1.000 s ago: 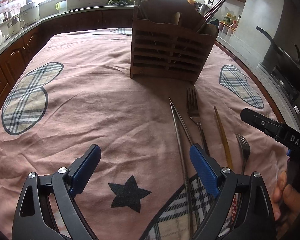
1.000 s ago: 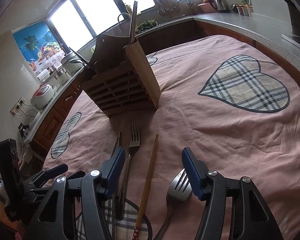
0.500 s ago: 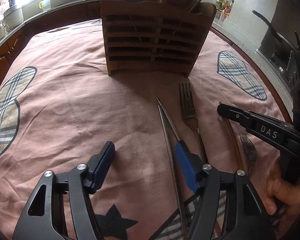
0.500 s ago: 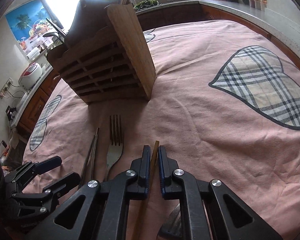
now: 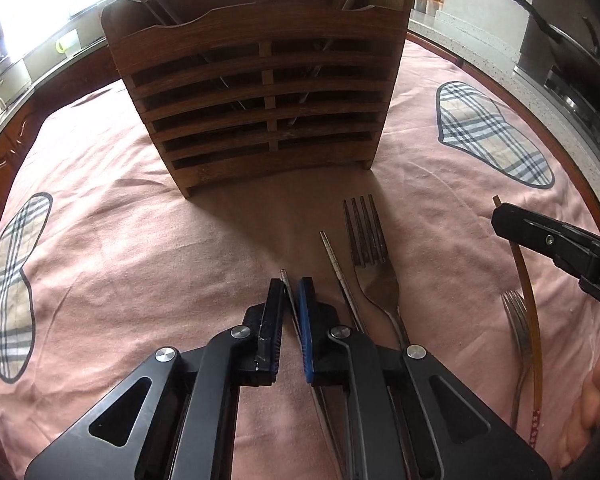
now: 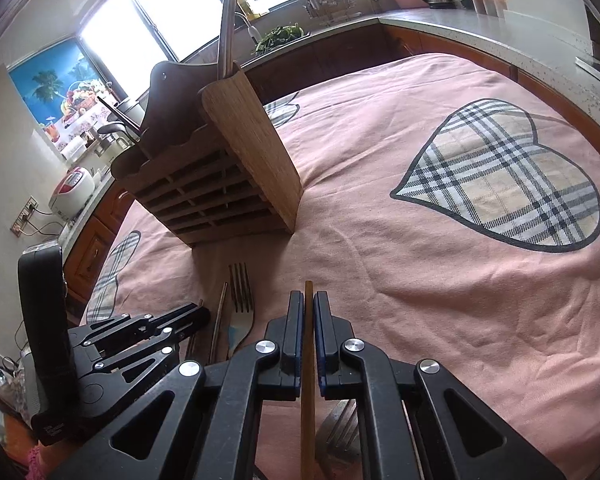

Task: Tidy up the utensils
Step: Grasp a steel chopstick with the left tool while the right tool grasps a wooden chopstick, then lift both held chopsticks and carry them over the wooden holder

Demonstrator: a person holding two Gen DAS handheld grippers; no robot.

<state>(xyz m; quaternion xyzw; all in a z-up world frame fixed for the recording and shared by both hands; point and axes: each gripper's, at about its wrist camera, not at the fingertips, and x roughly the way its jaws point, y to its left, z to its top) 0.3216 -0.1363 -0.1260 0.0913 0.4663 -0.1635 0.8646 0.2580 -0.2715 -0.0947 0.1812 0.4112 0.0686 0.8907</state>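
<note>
Both closed in since earlier | left hand-held gripper [image 5: 289, 296] clamped metal chopstick [image 5: 285, 280] | right hand-held gripper [image 6: 309, 312] clamped wooden chopstick [image 6: 308, 300] | lifting level toward rack [image 5: 260, 92] seemed wise

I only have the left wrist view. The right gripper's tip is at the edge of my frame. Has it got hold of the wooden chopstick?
Observer: Yes. In the right wrist view the right gripper is shut on the wooden chopstick, with only the chopstick's tip poking past the pads.
Operator: Where is the second fork relative to it?
Observer: The fork lies on the cloth beneath the gripper, just right of the chopstick.
Operator: Is the holder's right end slotted like its front?
Observer: No. The holder has a solid wooden end panel there.
</note>
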